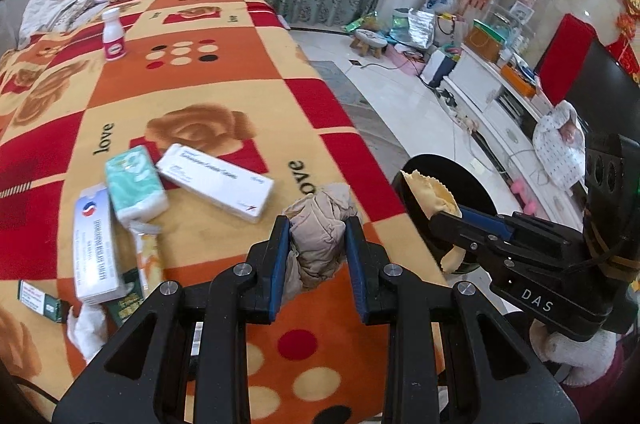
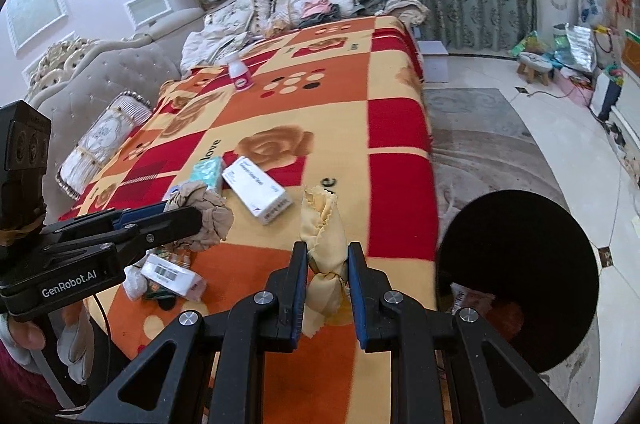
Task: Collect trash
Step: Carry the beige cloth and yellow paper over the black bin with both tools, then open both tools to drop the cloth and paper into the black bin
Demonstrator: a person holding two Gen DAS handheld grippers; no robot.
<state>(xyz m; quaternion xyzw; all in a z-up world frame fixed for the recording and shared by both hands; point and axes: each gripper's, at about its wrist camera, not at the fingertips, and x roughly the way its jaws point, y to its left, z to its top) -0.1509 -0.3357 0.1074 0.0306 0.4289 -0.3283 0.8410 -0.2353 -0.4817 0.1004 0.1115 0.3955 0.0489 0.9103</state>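
Observation:
My left gripper (image 1: pixel 318 230) is shut on a crumpled beige cloth wad (image 1: pixel 322 228), held above the blanket's right part; it also shows in the right wrist view (image 2: pixel 204 214). My right gripper (image 2: pixel 327 256) is shut on a yellow cloth (image 2: pixel 324 224) with pinked edges. In the left wrist view that yellow cloth (image 1: pixel 432 193) hangs over the black trash bin (image 1: pixel 456 179). The bin (image 2: pixel 520 276) stands on the floor beside the bed, with some trash inside.
On the patterned blanket (image 1: pixel 224 91) lie a white medicine box (image 1: pixel 216 181), a green tissue pack (image 1: pixel 134 185), another white box (image 1: pixel 94 244), wrappers (image 1: pixel 146 256) and a small white bottle (image 1: pixel 113 33). Pillows sit at the far end.

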